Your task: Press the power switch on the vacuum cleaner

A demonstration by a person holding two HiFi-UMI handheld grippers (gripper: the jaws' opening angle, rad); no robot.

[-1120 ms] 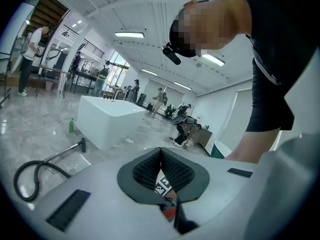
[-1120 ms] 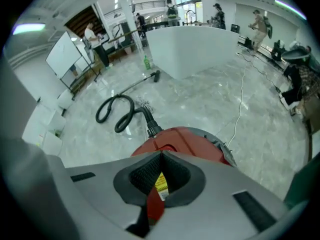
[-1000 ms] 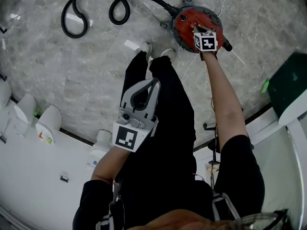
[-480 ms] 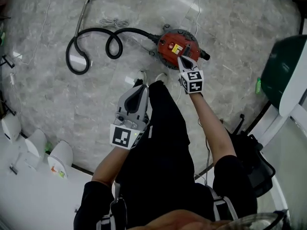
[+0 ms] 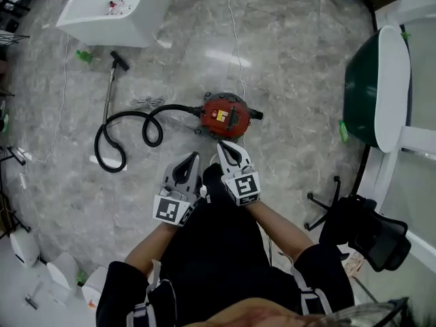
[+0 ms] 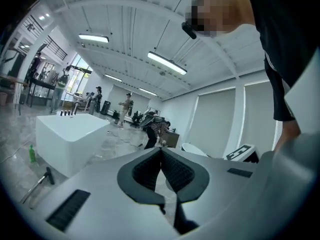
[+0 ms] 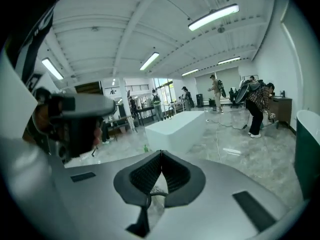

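Note:
The red round vacuum cleaner (image 5: 225,114) sits on the marble floor in the head view, its black hose (image 5: 129,131) curling off to the left. Both grippers are held in front of my body, well above the vacuum and apart from it. My left gripper (image 5: 194,157) points forward with its jaws closed and nothing between them. Beside it, my right gripper (image 5: 223,145) is also shut and empty. In the left gripper view the left gripper (image 6: 161,150) shows its pads meeting at the tips; the right gripper (image 7: 161,153) looks the same in its own view. Neither gripper view shows the vacuum.
A white block-shaped counter (image 5: 112,12) stands at the far left, with the vacuum's wand (image 5: 111,87) lying in front of it. A green and white tub-like piece (image 5: 378,87) is at the right, a black office chair (image 5: 361,230) below it. A power cable (image 5: 235,39) runs away from the vacuum.
My right gripper has lifted off the top of the vacuum and drawn back beside the left one. The view has risen, so the vacuum now lies much farther below.

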